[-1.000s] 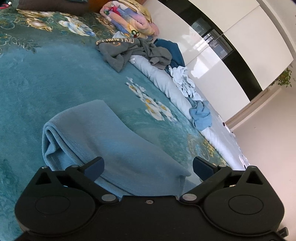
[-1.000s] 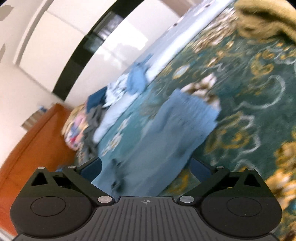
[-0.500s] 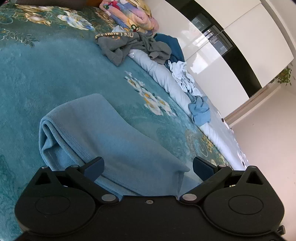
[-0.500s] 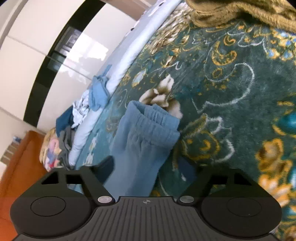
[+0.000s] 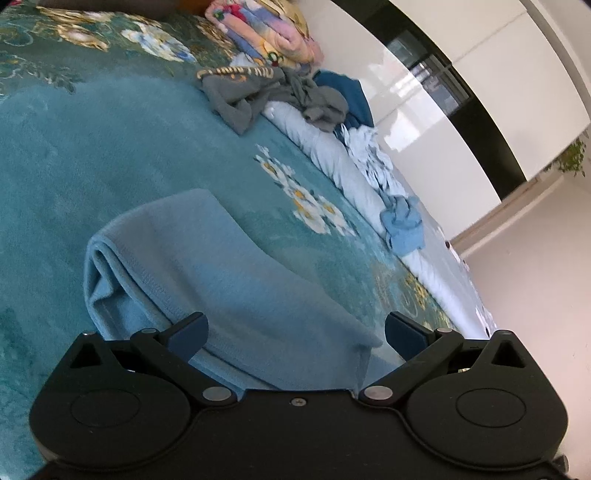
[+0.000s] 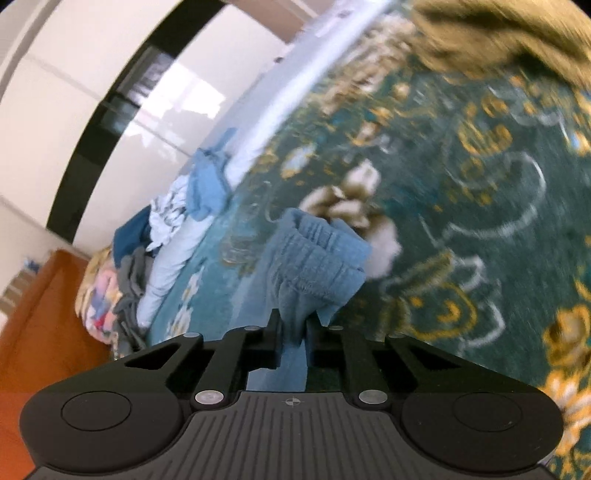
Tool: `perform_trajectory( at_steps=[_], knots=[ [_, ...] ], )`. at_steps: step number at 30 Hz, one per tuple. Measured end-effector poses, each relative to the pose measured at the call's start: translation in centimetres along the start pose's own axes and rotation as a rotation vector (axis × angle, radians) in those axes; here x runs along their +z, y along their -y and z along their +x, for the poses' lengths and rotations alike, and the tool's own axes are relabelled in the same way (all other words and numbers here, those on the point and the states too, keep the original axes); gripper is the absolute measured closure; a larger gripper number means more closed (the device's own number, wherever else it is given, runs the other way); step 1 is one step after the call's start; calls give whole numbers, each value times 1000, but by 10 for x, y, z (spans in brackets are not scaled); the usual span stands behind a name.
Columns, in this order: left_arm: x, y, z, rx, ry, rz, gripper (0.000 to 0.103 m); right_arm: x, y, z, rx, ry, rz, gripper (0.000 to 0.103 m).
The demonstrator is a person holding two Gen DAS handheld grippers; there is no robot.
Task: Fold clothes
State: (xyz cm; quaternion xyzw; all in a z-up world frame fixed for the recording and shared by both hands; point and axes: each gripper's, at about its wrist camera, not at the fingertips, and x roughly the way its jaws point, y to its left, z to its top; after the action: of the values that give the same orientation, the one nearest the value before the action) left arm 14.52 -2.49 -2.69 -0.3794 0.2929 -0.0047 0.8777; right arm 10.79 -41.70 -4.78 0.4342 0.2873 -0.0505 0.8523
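Blue garment lay folded on the teal floral blanket, its ribbed cuffed end bunched between the right gripper, whose jaws were closing and pinching the cloth. Left gripper hung spread wide over the garment's near part, gripping nothing. Beyond the garment, along the blanket's far edge: grey clothes, white crumpled cloth, small blue cloth, folded multicoloured quilt.

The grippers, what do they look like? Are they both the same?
Nearly. Both are black plastic with two round discs at the bottom corners, silver rivets and slanted arms. The left gripper has a smooth body, one small screw in the middle and dark blue fingers. The right gripper has a ribbed body with a small crosshair mark.
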Motion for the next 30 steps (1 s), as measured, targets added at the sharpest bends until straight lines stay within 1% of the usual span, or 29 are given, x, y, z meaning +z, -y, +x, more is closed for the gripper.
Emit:
perform_trajectory(
  at_steps=[4, 8, 10, 13, 16, 17, 20, 24, 30],
  knots=[
    [4, -11, -14, -2, 57, -51, 2, 4, -26, -6, -4, 13, -104, 93],
    [8, -25, -26, -29, 91, -124, 2, 7, -58, -15, 29, 38, -206, 93],
    [11, -31, -30, -44, 87, -150, 2, 6, -75, -18, 44, 47, -261, 93],
    [16, -43, -32, -62, 39, -210, 2, 1, -99, -17, 66, 47, -329, 93],
    [24, -56, -39, -62, 24, -246, 2, -7, -121, -16, 98, 42, -395, 93],
    [27, -59, -44, -57, 32, -240, 2, -10, -128, -14, 105, 39, -415, 93],
    [35, -69, -57, -45, 55, -233, 2, -23, -147, -8, 133, 22, -472, 93],
    [45, -86, -71, -32, 83, -265, 2, -41, -171, 1, 169, -9, -541, 93],
    [51, -106, -83, 8, 107, -323, 2, -73, -201, 21, 212, -104, -628, 93]
  ],
)
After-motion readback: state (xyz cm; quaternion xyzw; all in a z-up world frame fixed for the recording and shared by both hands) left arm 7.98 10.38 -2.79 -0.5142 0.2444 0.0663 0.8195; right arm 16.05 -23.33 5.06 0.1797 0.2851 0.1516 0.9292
